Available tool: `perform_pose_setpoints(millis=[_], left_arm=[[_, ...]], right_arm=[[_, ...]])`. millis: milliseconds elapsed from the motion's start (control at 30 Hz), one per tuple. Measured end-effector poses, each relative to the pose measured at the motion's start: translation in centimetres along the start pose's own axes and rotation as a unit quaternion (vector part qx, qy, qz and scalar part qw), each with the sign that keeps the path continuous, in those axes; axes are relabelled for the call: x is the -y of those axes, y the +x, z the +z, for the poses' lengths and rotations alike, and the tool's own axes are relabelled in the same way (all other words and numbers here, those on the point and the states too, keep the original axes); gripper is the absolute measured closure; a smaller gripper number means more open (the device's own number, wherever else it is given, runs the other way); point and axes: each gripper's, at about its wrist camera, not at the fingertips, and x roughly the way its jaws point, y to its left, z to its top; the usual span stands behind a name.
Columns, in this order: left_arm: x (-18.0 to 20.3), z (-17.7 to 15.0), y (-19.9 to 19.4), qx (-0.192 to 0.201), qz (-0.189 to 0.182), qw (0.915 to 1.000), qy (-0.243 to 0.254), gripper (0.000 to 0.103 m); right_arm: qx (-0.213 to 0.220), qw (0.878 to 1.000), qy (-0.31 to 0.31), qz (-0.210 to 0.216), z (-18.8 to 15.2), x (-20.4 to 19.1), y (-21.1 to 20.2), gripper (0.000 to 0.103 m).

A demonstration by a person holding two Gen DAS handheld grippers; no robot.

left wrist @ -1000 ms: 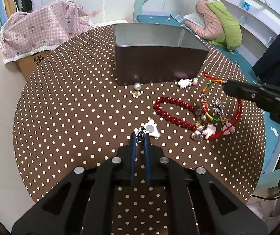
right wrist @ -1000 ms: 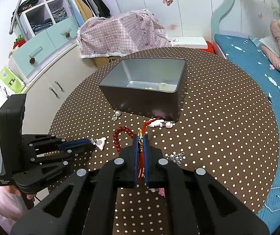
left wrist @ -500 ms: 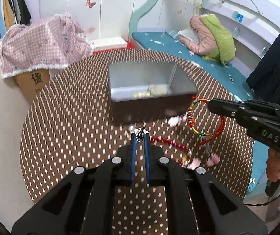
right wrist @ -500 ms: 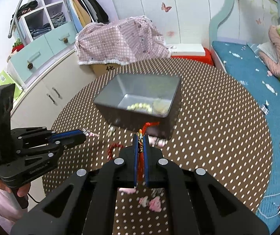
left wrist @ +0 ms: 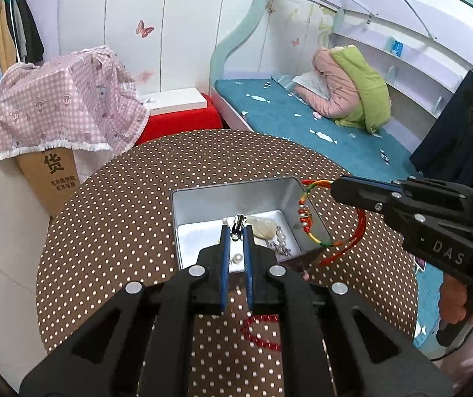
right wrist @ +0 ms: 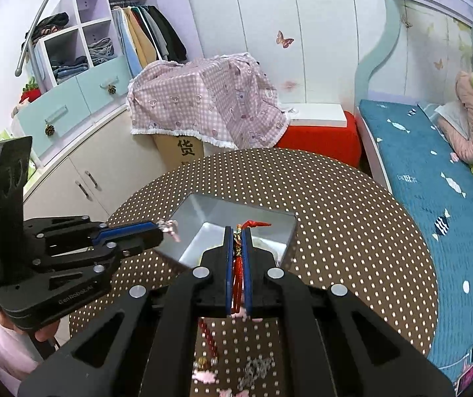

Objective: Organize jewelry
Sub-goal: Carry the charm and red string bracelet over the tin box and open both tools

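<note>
A round desk [left wrist: 110,218] in brown polka-dot cloth carries an open metal tin [left wrist: 203,195]. Above the tin, the left gripper [left wrist: 237,228] pinches a small metal clip ornament [left wrist: 238,223] at its tips. To the right, the right gripper [left wrist: 335,187] is clamped on a red braided cord bracelet [left wrist: 309,225], which dangles over the tin's right rim. Pearls [left wrist: 281,236] lie inside the tin. A red bead bracelet [left wrist: 259,330] lies on the desk nearer the camera.

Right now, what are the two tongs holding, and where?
The right tongs pinch the colourful string bracelet by its cord near the red knot. The left tongs pinch a small clip by its end.
</note>
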Motion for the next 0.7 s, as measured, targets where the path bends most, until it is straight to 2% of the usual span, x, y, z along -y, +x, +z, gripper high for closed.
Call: perform_pose_setpoints(millis=[400, 633, 700], left_arm=[[-1.2, 0.0, 5.0, -0.045, -0.004, 0.9989, -0.014, 0.095], [-0.7, -0.5, 6.4, -0.059, -0.002, 0.9982, -0.008, 0.094], [-0.7, -0.6, 6.5, -0.058, 0.000, 0.9983, -0.006, 0.094]], right_arm=[[-0.026, 1.000, 0.011, 0.011, 0.9, 1.1, 3.2, 0.099], [-0.043, 0.999, 0.016, 0.012, 0.5, 1.6, 4.2, 0.098], [-0.042, 0.999, 0.015, 0.010, 0.6, 1.5, 4.1, 0.095]])
